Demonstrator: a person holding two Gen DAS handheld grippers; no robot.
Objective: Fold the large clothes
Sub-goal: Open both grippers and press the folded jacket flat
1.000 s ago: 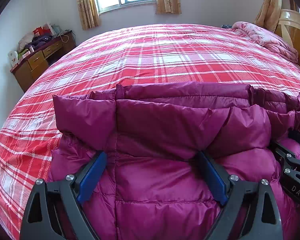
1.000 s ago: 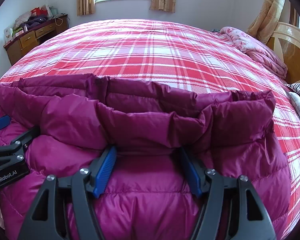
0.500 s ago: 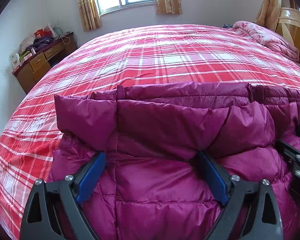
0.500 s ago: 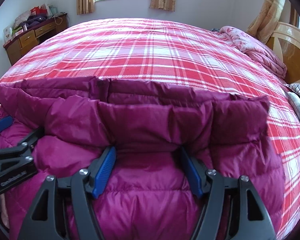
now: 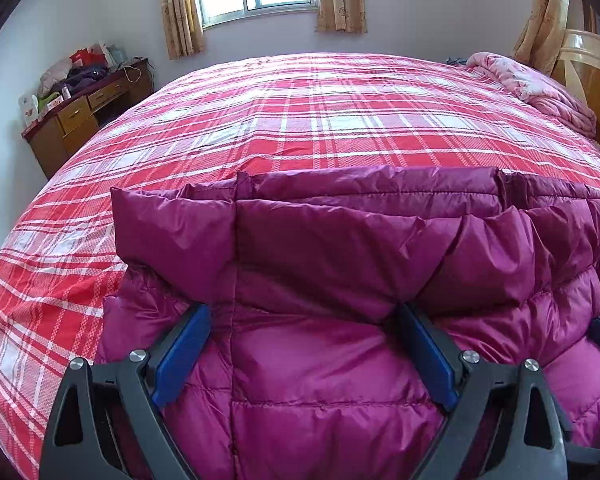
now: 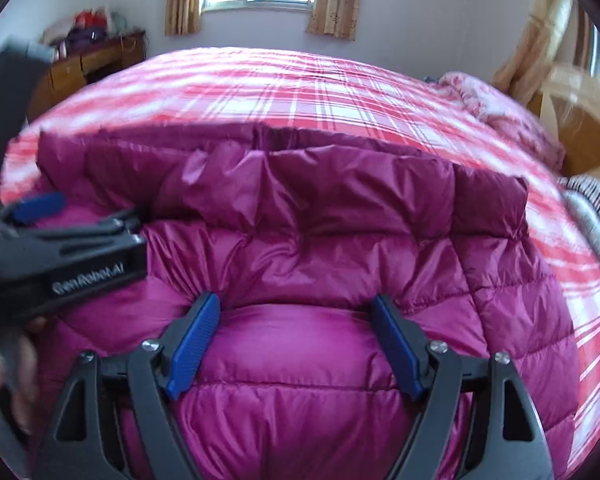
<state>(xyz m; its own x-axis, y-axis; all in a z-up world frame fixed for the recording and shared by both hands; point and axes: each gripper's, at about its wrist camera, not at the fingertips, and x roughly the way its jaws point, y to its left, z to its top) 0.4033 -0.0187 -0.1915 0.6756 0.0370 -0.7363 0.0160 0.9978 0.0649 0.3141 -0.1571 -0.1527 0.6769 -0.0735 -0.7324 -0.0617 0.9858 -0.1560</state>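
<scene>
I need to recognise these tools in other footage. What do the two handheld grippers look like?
Both the left gripper and the right gripper have black, angular, cut-out frames with silver screws and ribbed blue finger pads. White "GenRobot.AI" lettering marks the left one's side.

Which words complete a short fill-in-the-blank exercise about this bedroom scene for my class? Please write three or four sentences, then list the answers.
1. The puffy jacket lying on the bed is ____ in colour.
2. The bedspread has a red and white ____ pattern.
3. Curtains hang on either side of the ____.
4. A wooden ____ stands by the wall, its top cluttered.

Answers: purple; plaid; window; desk
</scene>
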